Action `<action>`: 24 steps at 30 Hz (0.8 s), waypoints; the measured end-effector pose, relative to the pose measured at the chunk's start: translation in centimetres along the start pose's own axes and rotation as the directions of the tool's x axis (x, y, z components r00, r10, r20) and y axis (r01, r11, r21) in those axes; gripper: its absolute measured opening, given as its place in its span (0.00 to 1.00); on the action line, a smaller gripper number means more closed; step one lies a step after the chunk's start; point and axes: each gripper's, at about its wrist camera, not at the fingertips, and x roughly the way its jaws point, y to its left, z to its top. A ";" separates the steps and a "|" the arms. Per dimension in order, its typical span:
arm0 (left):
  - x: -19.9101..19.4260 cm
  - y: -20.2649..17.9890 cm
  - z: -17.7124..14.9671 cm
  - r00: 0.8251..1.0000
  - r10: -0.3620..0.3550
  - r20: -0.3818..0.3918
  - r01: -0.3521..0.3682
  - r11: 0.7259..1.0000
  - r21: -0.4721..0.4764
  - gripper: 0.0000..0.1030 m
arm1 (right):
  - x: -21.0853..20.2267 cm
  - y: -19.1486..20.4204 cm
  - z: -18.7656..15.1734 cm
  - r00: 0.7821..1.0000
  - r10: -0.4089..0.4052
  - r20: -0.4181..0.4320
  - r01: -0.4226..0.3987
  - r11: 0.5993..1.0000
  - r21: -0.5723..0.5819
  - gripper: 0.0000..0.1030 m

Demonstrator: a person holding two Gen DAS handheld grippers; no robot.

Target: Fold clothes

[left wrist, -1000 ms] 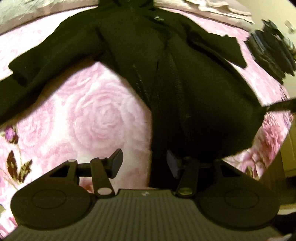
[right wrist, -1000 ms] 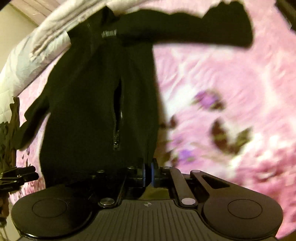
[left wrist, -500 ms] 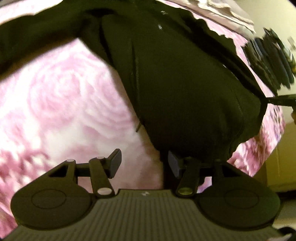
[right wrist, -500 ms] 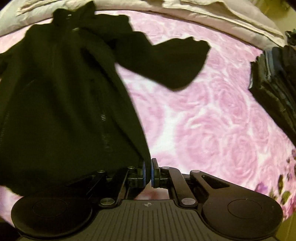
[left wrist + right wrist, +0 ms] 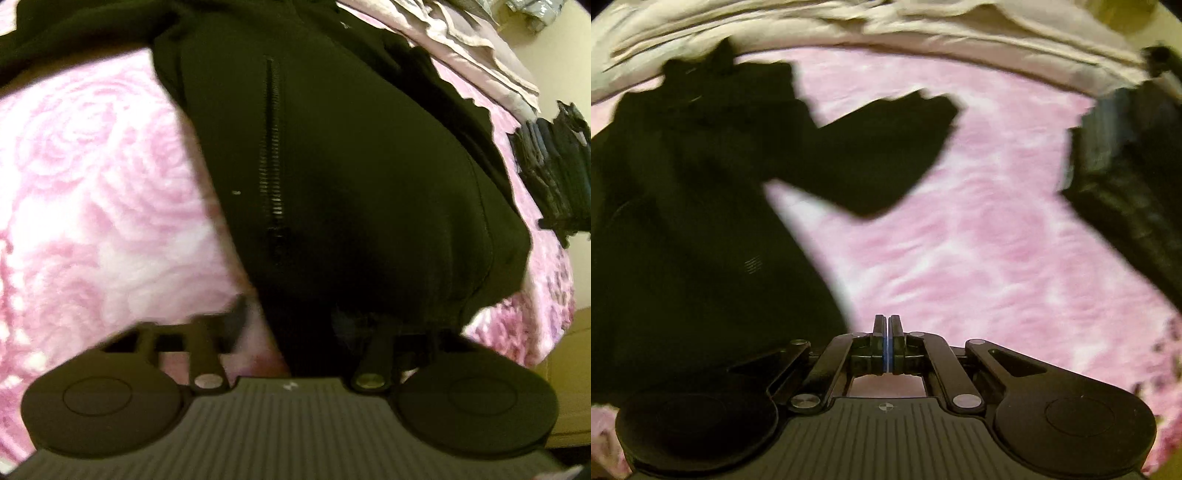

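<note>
A bed is lying under a pink rose-print blanket [image 5: 96, 192], filling most of both views. Pale crumpled bedding [image 5: 923, 29] is running along its far edge. A yellowish wall [image 5: 554, 74] is showing behind it, and warm, dim light is tinting everything.
</note>
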 end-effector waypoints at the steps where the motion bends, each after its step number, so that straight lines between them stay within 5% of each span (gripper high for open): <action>1: -0.2 -0.1 0.2 1.000 -0.010 -0.006 0.010 1.000 0.004 0.02 | 0.3 0.7 -0.6 1.000 0.020 -0.006 -0.020 1.000 -0.002 0.00; 3: -1.7 -0.8 0.5 1.000 0.001 0.013 -0.001 0.999 0.051 0.01 | 0.8 2.0 -1.7 0.998 0.061 -0.018 -0.061 0.998 -0.006 0.27; 4: -3.2 -0.8 0.6 0.999 0.015 0.029 -0.017 0.997 0.075 0.01 | 0.8 2.2 -2.1 0.998 0.068 -0.011 -0.069 0.998 -0.006 0.65; 5: -5.0 -0.7 0.5 0.998 0.033 0.045 -0.037 0.995 0.097 0.01 | 0.8 2.3 -2.3 0.997 0.073 -0.002 -0.073 0.997 -0.007 0.76; 9: -10.6 0.3 0.1 0.990 0.121 0.068 -0.130 0.981 0.141 0.01 | 1.0 2.2 -3.1 0.994 0.112 -0.005 -0.112 0.994 0.013 0.76; 14: -9.3 2.0 -1.0 0.990 0.142 -0.005 -0.141 0.987 0.080 0.05 | 2.4 3.0 -4.0 0.974 0.227 -0.016 -0.225 0.970 0.095 0.75; 19: -8.2 3.6 -2.1 0.985 0.175 -0.008 -0.175 0.984 0.020 0.35 | 2.7 5.1 -5.8 0.937 0.346 -0.058 -0.338 0.935 0.108 0.73; 24: -5.7 4.8 -3.1 0.988 0.129 -0.081 -0.131 0.991 -0.023 0.45 | 3.5 4.6 -6.7 0.900 0.425 -0.099 -0.402 0.895 0.192 0.20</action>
